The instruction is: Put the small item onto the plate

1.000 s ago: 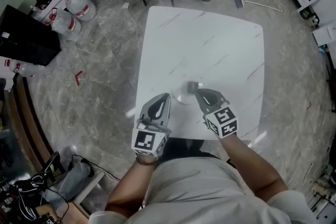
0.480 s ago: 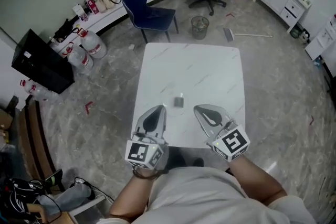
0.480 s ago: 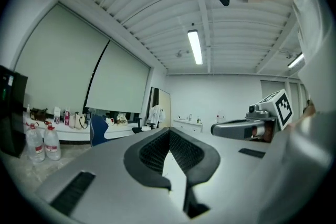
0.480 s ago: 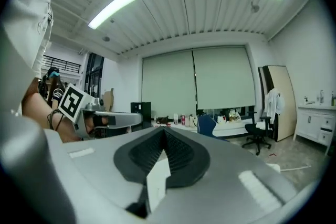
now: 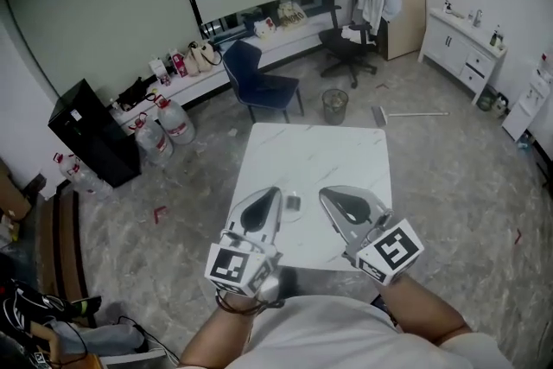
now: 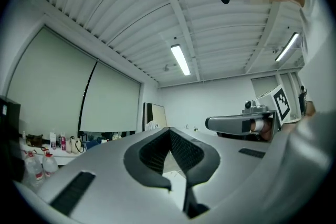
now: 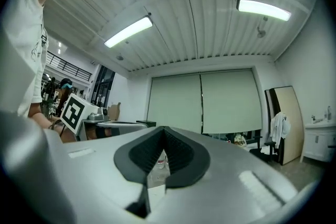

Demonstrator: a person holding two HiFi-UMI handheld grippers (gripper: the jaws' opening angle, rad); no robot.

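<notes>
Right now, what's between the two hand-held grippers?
Head view: the small item, on the plate, lies between the left hand-held gripper and the right hand-held gripper.

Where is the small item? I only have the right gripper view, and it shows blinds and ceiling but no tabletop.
Observer: The head view shows the small item lying on the plate, near the front edge of the white table.
Operator: Is the left gripper holding anything?
Observer: No. In its own view the jaws are together with nothing between them.
</notes>
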